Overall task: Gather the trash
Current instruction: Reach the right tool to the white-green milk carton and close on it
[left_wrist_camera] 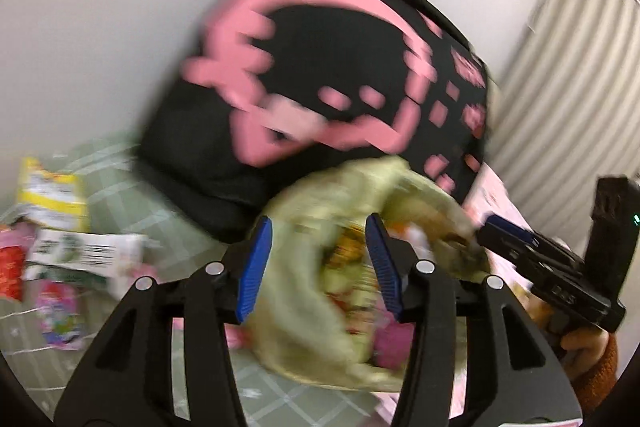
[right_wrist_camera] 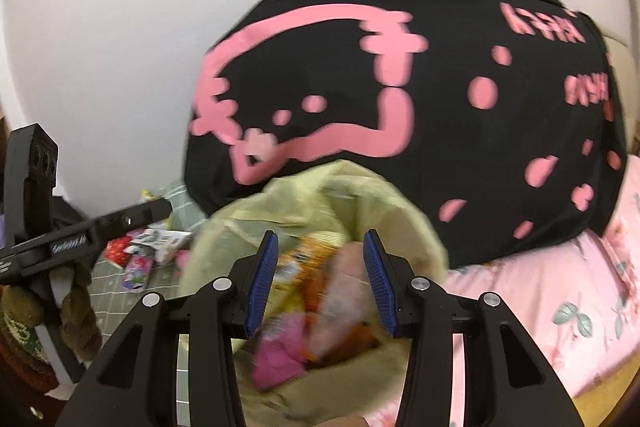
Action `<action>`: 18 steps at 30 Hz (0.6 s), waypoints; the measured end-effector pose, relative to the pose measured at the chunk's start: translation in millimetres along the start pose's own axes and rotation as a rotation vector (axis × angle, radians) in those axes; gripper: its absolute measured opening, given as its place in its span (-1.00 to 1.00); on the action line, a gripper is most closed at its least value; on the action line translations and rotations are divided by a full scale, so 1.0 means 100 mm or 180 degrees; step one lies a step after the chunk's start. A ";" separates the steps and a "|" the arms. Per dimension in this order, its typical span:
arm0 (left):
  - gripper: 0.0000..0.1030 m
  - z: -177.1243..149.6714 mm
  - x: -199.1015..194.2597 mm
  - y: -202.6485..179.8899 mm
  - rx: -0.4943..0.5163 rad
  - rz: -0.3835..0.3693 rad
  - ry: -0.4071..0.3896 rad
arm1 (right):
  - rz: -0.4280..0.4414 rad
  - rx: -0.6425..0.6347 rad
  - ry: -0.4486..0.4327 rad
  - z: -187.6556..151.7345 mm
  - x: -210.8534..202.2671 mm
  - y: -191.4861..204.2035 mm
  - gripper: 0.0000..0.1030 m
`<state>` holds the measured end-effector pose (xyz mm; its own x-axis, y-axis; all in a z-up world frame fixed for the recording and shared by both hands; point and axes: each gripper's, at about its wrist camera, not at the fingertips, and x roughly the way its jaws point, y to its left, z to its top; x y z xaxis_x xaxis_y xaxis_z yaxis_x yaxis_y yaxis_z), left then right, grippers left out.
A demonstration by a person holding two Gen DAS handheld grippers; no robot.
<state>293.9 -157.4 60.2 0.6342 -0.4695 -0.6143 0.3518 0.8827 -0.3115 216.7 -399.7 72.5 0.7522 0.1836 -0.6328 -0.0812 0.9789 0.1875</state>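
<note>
A yellow-green plastic bag [left_wrist_camera: 320, 195] lies open on the bed, with colourful wrappers [left_wrist_camera: 352, 267] inside it. My left gripper [left_wrist_camera: 320, 267] hovers over the bag's mouth, open, and its pads press on nothing. In the right wrist view the same bag [right_wrist_camera: 320, 195] spreads under my right gripper [right_wrist_camera: 320, 275], also open, with orange and pink wrappers [right_wrist_camera: 316, 291] seen between the jaws. From the left wrist view the right gripper [left_wrist_camera: 492, 231] comes in at the bag's right edge. Loose trash [left_wrist_camera: 72, 247] lies on the green checked sheet to the left: a yellow packet [left_wrist_camera: 52, 195], a white pack and pink wrappers.
A big black pillow with pink print [right_wrist_camera: 400, 99] leans on the white wall right behind the bag. A pink floral sheet [right_wrist_camera: 560, 287] covers the bed to the right, a green checked sheet [left_wrist_camera: 132, 203] to the left. A pleated curtain [left_wrist_camera: 568, 75] hangs at far right.
</note>
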 end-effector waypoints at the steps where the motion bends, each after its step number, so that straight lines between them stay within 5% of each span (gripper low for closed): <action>1: -0.09 0.00 -0.05 0.11 -0.0055 0.0100 -0.0063 | 0.0077 -0.0050 0.0006 0.02 0.05 0.10 -0.18; 9: -0.09 -0.31 -0.46 1.36 -0.0770 0.0903 -0.0088 | 0.0425 -0.0548 0.0114 0.13 0.36 0.77 0.08; 18: -0.09 -0.76 -1.02 2.26 -0.1397 0.1388 -0.0111 | 0.0759 -0.0957 0.0480 0.07 0.85 1.55 0.08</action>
<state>256.2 91.2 -2.7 0.6805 -0.0576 -0.7304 -0.2562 0.9153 -0.3109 272.2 -232.7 53.1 0.5867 0.3977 -0.7054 -0.4459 0.8858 0.1285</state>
